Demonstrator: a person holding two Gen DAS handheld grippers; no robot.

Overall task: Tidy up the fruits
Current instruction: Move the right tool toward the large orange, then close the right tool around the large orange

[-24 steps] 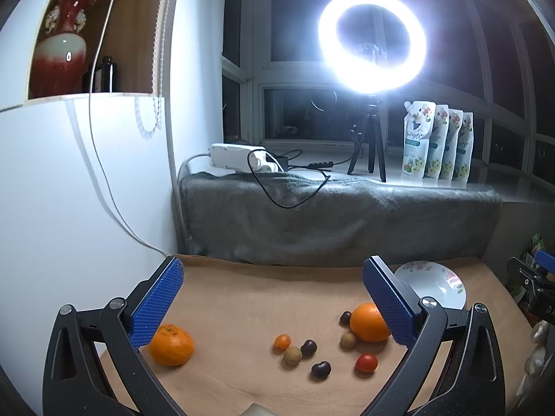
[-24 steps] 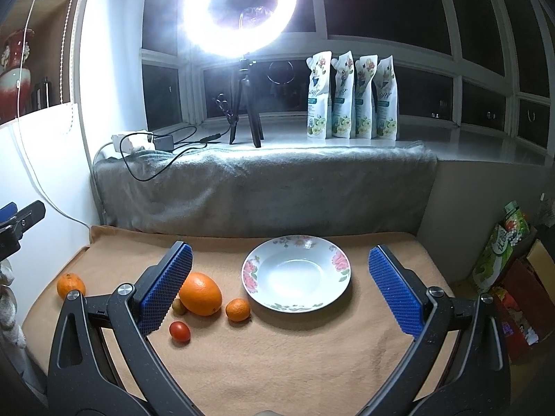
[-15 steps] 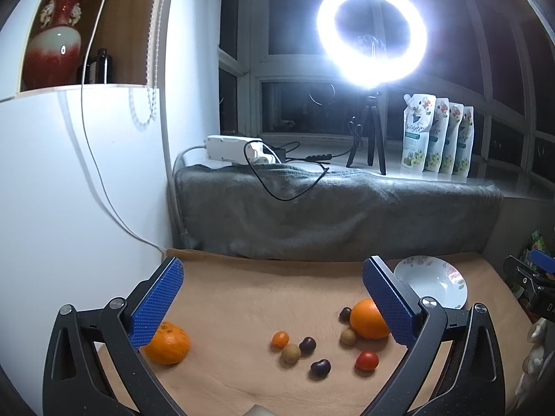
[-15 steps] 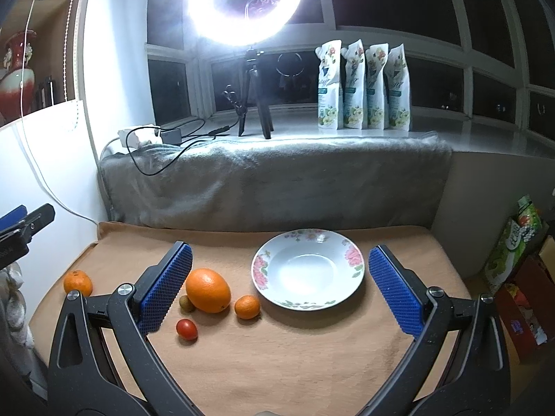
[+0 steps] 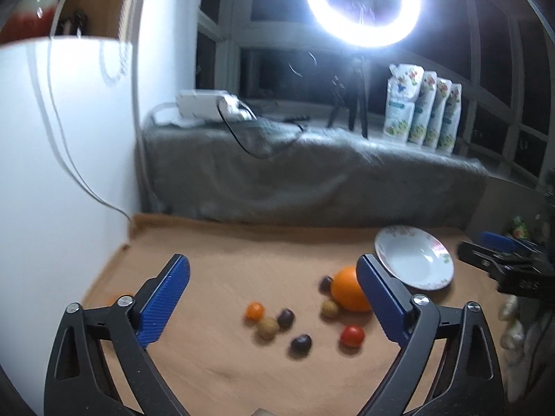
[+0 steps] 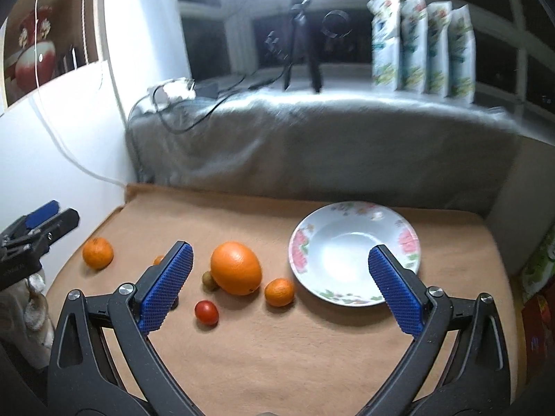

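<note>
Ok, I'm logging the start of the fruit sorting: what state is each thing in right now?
Left gripper: open, holding nothing.
Right gripper: open, holding nothing.
Plate: upright on the mat, no fruit in it.
Large orange: on the mat, beside the plate.
Red tomato: loose on the mat.
Ring light: switched on.

Glossy ceramic plate (image 6: 353, 242) on matt tan cloth (image 6: 277, 346); fuzzy grey blanket (image 6: 329, 145) behind.

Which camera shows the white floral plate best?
The right wrist view: the white floral plate lies near the centre, almost whole, only its near rim behind the blue pad. The left wrist view shows it smaller, blurred, off to the right.
</note>
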